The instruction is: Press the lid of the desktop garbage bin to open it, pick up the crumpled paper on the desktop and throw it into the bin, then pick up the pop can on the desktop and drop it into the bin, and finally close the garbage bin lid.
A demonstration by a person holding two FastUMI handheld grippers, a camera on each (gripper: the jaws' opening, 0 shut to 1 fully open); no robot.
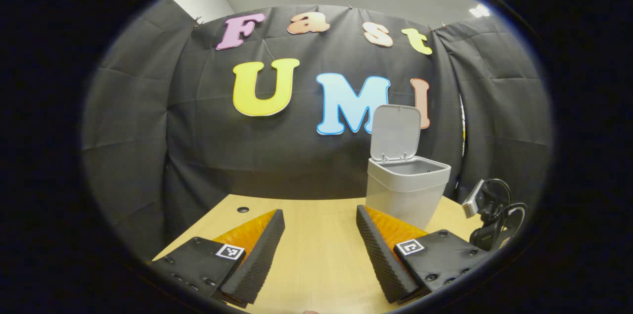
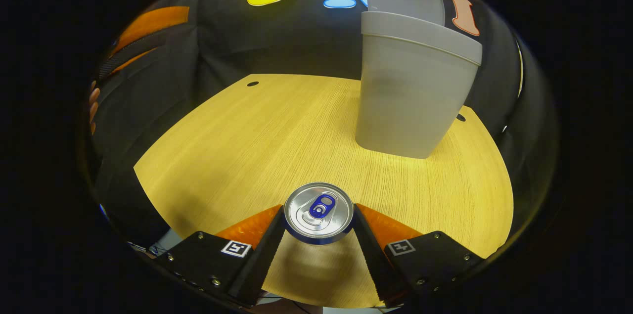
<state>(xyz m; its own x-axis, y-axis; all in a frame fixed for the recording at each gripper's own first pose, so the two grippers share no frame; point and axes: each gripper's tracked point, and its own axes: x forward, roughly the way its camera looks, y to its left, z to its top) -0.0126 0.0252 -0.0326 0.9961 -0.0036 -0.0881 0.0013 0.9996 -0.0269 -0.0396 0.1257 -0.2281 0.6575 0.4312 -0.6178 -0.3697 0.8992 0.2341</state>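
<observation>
The right gripper [image 2: 319, 227] is squeezing the pop can [image 2: 319, 213] near the open bin [image 2: 410, 91]. The left gripper [image 1: 320, 249] is sitting wide open.

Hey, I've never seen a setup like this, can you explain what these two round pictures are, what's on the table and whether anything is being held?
There is no robot here. A person holds a two-finger claw in each hand, and a fisheye camera rides on each claw, looking forward along its fingers.

The left gripper view shows the left claw open, with bare light wooden tabletop between its fingers. Ahead stands the grey plastic desktop garbage bin, its hinged lid flipped up. A small clip-on camera with black cables sits at the table's edge.

The right gripper view looks down from the right claw. A silver pop can with a blue pull tab stands upright between its fingers, which appear to press its sides. The same bin is beyond it.
</observation>
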